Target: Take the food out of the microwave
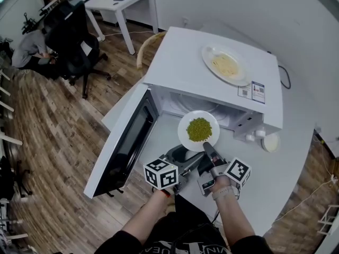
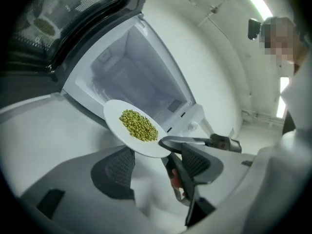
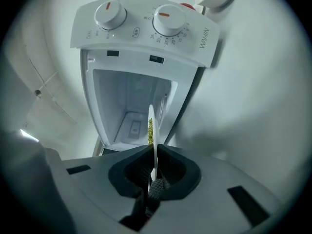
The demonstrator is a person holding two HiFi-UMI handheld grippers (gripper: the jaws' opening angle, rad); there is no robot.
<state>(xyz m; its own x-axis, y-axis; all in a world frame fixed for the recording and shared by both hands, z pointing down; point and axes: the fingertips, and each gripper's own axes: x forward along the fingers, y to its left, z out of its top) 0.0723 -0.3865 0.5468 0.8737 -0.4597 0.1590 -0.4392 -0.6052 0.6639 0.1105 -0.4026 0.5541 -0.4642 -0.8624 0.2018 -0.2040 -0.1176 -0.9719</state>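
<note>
Pinches near rim of round white plate of green peas (image 1: 198,130) in right gripper (image 1: 205,146), just outside open white microwave (image 1: 180,62), with left gripper (image 1: 178,154) released alongside.

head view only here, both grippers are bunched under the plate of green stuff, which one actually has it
observer: The right gripper. Its own view shows the plate edge-on, with the rim clamped between the jaws.
operator: so is the left one on it too
observer: No. In the left gripper view the left gripper has its jaws wide apart with nothing between them. The plate sits just beyond them.
operator: any other dish inside
observer: None shows. The right gripper view looks straight into the microwave, and the part of the cavity floor and back wall it shows is bare.
</note>
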